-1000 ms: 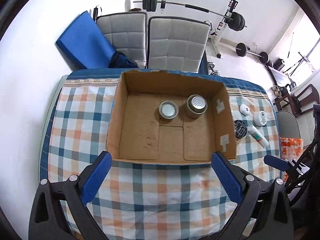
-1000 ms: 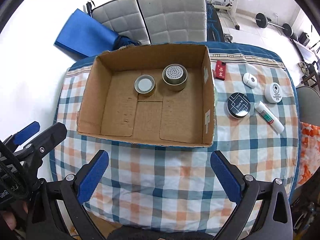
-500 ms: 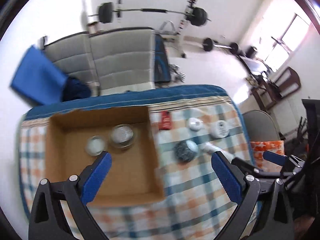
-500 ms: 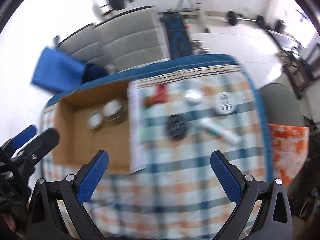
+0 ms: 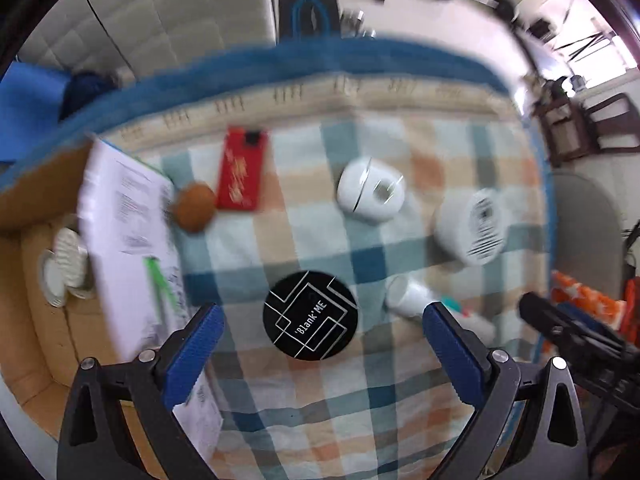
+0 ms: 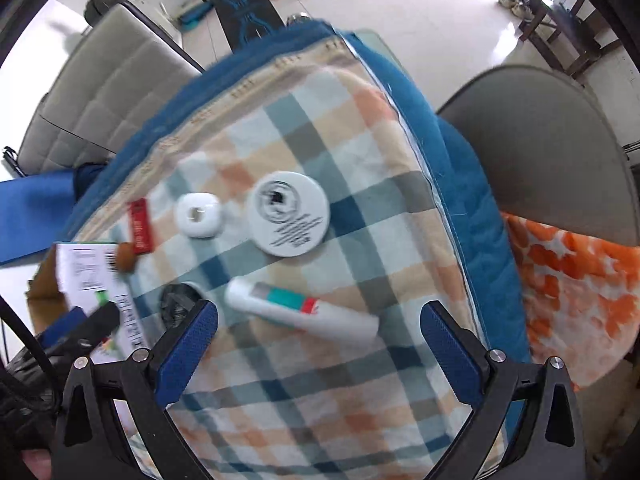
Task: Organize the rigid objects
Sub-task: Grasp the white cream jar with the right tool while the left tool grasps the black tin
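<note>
My left gripper (image 5: 320, 344) is open and empty, just above a black round tin (image 5: 310, 315) on the checked cloth. A white tube (image 5: 416, 303) lies by its right finger. A white round case (image 5: 370, 191), a white jar (image 5: 472, 227) and a red card (image 5: 240, 174) lie farther back. The cardboard box (image 5: 44, 312) with a metal tin (image 5: 66, 268) inside is at the left. My right gripper (image 6: 318, 340) is open and empty over the white tube (image 6: 300, 310), near the white jar (image 6: 288, 214) and white case (image 6: 198, 215).
A small brown round thing (image 5: 194, 207) sits by the box's labelled flap (image 5: 128, 240). The table's blue edge (image 6: 452, 184) is close on the right, with a grey chair (image 6: 540, 152) and an orange cloth (image 6: 580, 288) beyond. Grey cushions (image 5: 172, 12) stand behind the table.
Both grippers have swung right from the box and dropped closer to the loose items. The left now hangs over the black tin, the right over the white tube. Both stay open.
</note>
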A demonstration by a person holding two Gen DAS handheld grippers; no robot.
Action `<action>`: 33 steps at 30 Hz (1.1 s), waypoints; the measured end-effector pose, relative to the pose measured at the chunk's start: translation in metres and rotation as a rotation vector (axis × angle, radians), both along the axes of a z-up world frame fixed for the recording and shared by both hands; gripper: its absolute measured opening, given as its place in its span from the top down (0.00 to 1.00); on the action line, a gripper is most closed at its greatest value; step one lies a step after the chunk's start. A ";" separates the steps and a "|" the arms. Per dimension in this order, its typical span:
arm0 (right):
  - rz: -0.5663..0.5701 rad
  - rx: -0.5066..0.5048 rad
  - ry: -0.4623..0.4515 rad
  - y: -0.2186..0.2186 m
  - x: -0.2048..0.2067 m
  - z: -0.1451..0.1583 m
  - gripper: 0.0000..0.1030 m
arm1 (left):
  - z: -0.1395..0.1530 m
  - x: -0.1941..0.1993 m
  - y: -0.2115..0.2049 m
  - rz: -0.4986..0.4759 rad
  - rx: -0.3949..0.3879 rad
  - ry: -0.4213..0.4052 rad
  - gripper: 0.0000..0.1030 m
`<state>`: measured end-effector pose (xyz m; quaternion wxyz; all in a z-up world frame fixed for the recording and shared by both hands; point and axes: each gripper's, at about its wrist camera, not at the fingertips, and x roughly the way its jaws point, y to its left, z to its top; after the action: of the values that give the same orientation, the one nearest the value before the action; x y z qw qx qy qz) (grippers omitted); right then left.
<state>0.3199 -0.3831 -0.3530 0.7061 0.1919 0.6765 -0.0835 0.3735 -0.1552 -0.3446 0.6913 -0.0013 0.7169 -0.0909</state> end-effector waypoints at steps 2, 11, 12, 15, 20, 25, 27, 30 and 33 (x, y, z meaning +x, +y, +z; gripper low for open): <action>0.022 0.003 0.014 -0.003 0.004 -0.018 0.00 | -0.021 -0.002 -0.004 -0.011 0.031 0.043 0.01; 0.078 0.009 0.030 -0.002 0.018 -0.056 0.00 | -0.071 -0.010 -0.009 -0.010 0.110 0.110 0.02; 0.081 0.010 0.030 -0.002 0.020 -0.058 0.00 | -0.070 -0.010 -0.010 -0.014 0.101 0.092 0.10; 0.088 0.018 0.033 0.000 0.025 -0.064 0.00 | -0.070 -0.008 -0.010 -0.011 0.104 0.087 0.29; 0.076 0.015 0.036 0.001 0.034 -0.074 0.00 | -0.063 0.003 -0.011 -0.016 0.094 0.063 0.29; 0.055 0.025 0.029 0.003 0.052 -0.085 0.01 | -0.063 0.009 -0.007 0.018 0.078 0.078 0.28; 0.054 0.032 0.041 0.006 0.060 -0.092 0.14 | -0.067 0.007 -0.005 0.010 0.082 0.104 0.28; 0.058 0.051 0.094 0.014 0.066 -0.105 0.28 | -0.072 0.004 -0.008 0.001 0.086 0.107 0.24; 0.069 0.012 0.101 0.021 0.070 -0.110 0.29 | -0.076 -0.002 -0.011 -0.021 0.099 0.108 0.21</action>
<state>0.3898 -0.3625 -0.4634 0.6722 0.1681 0.7181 -0.0647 0.3717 -0.1667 -0.4203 0.6497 0.0354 0.7568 -0.0624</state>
